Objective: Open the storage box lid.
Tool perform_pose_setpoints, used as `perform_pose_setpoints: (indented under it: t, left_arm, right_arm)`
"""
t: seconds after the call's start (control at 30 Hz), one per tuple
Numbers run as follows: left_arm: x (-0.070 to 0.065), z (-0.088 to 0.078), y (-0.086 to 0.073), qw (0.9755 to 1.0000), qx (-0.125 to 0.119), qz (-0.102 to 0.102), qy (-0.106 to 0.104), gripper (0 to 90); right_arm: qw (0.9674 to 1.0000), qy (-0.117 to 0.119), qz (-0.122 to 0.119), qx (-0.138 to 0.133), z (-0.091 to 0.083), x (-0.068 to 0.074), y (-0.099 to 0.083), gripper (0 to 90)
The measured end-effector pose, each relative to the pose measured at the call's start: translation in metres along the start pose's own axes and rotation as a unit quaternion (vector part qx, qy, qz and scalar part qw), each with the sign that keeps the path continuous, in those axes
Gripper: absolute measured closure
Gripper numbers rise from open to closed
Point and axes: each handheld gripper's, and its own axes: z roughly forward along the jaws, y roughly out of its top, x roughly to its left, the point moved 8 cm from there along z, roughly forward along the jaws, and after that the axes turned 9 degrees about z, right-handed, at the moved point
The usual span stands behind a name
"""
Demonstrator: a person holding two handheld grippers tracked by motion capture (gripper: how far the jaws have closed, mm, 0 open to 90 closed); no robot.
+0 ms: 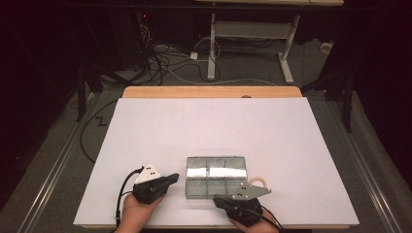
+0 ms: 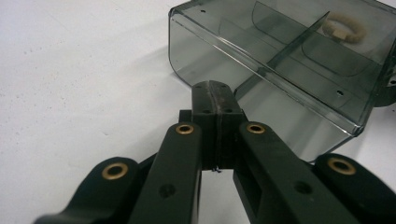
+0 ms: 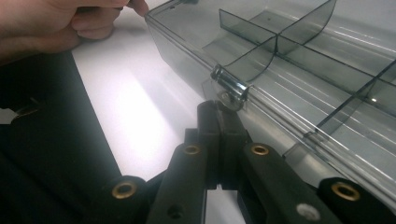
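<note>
A clear smoke-tinted plastic compartment box [image 1: 216, 177], lid shut, sits near the table's near edge on the white tabletop [image 1: 209, 126], between both hands. Left gripper [image 1: 171, 178] is clenched with nothing in it, tips just beside the box's left wall, probably to brace it. Right gripper [image 3: 218, 114] is also clenched and empty, tips right at the small clear latch [image 3: 229, 88] on the near wall, likely placed to pry it open. A cream ring [image 1: 256, 182] lies beside the box's right end.

No readable text, label, brand or number on any surface; none legible
</note>
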Motion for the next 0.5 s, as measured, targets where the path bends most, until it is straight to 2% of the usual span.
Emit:
perform_pose_setpoints:
  t: [0.5]
  left_arm:
    - [-0.0001, -0.0001, 0.0000, 1.0000, 0.000, 0.001, 0.001, 88.2]
  right_arm:
    - [0.9999, 0.004, -0.002, -0.012, -0.0033, 0.0008, 0.0024, 90.0]
